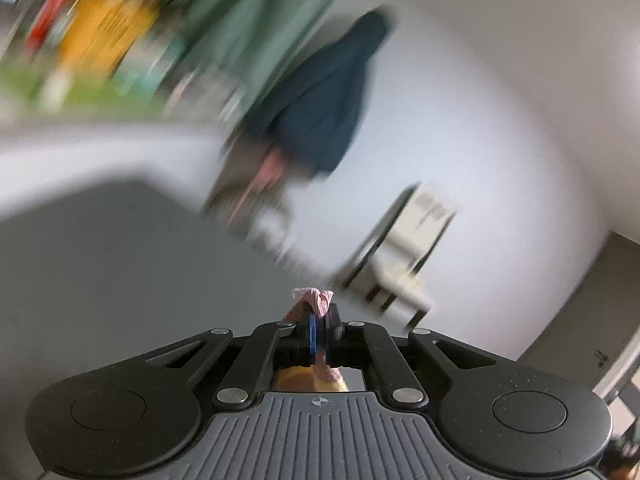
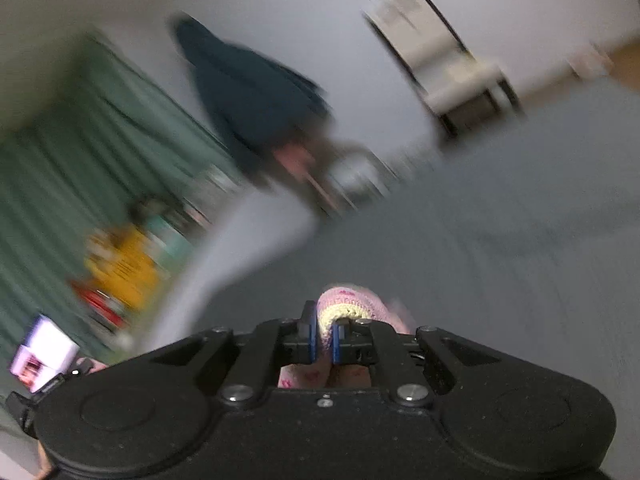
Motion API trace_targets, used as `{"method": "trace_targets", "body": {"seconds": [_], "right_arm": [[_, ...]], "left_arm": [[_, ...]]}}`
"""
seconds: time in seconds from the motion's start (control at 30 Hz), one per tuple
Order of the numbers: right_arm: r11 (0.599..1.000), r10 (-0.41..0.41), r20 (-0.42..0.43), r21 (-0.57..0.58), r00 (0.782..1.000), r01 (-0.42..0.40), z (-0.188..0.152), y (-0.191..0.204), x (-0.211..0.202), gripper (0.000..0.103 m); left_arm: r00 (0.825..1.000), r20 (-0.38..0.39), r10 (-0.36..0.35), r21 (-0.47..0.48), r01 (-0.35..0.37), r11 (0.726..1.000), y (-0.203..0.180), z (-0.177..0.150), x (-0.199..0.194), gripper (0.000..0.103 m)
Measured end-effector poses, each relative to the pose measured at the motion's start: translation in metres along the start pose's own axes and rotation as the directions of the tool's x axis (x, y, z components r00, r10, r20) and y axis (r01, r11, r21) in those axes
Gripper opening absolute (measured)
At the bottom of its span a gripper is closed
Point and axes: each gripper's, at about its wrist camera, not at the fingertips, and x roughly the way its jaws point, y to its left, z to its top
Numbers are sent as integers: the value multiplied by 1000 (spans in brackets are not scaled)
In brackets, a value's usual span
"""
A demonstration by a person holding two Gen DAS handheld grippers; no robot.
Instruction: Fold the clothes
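Both views are super blurry, so take the background with a grain of salt. No containers that I can make out anywhere.

The left gripper (image 1: 318, 330) has its jaws pinched right down on a scrap of pink knitted fabric (image 1: 314, 300), which bunches up just past the blue pads at 12 o'clock from the gripper body. More of it, with a yellowish bit, shows under the linkage.

The right gripper (image 2: 325, 338) has its jaws narrow too, clamped on a pink knit garment with a pale yellow ribbed edge (image 2: 348, 306); the fold bulges out over the tips toward 1 o'clock.

Under both sits a flat grey bench surface (image 1: 120, 264).

Further off in the left view: a dark blue jacket hanging on the white wall (image 1: 328, 104) at 12 o'clock, green curtains (image 1: 248, 12) and a smeared orange-yellow thing (image 1: 104, 28) around 10 to 11, and a pale chair with dark legs (image 1: 404, 248) at about 2 o'clock. Nothing sits between the grippers and the bench.
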Motion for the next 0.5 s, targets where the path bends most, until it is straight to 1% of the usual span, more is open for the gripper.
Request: {"method": "trace_targets", "body": {"seconds": [0.03,0.07,0.1,0.13,0.17,0.2,0.23,0.3,0.37,0.4,0.47,0.5], "right_arm": [[998,55,55,-16,997,-55,12,14,-11,7],[994,111,110,-36,988,-108,25,28,-23,7],[986,164,171,-64,972,-155,34,41,-37,8],[976,213,240,-101,947,-193,41,51,-55,8],[969,241,296,-131,924,-210,47,58,-71,8],[971,227,335,-142,915,-189,51,64,-81,8],[978,196,349,-141,917,-156,54,69,-86,8],[984,152,323,-137,934,-113,60,73,-87,8],[986,137,299,-136,944,-100,64,74,-89,8],[985,146,292,-130,945,-112,66,74,-93,8],[984,164,294,-120,942,-134,67,75,-98,8],[983,168,303,-127,938,-135,69,76,-99,8]], "left_arm": [[998,49,-28,31,26,999,-16,18,-6,3],[994,99,-54,43,50,998,-25,41,-13,3],[984,160,-83,52,75,996,-34,60,-30,3],[968,228,-106,59,95,994,-43,76,-42,3],[947,294,-131,56,120,991,-46,87,-61,3],[923,355,-151,46,144,988,-51,99,-72,3],[911,383,-152,39,149,988,-52,106,-81,3],[888,434,-151,24,156,987,-54,118,-98,3],[901,411,-137,37,134,990,-54,120,-98,3],[908,399,-130,44,122,992,-53,121,-98,3],[922,366,-125,61,110,992,-53,119,-99,3],[925,357,-132,74,113,991,-56,119,-96,3]]}}
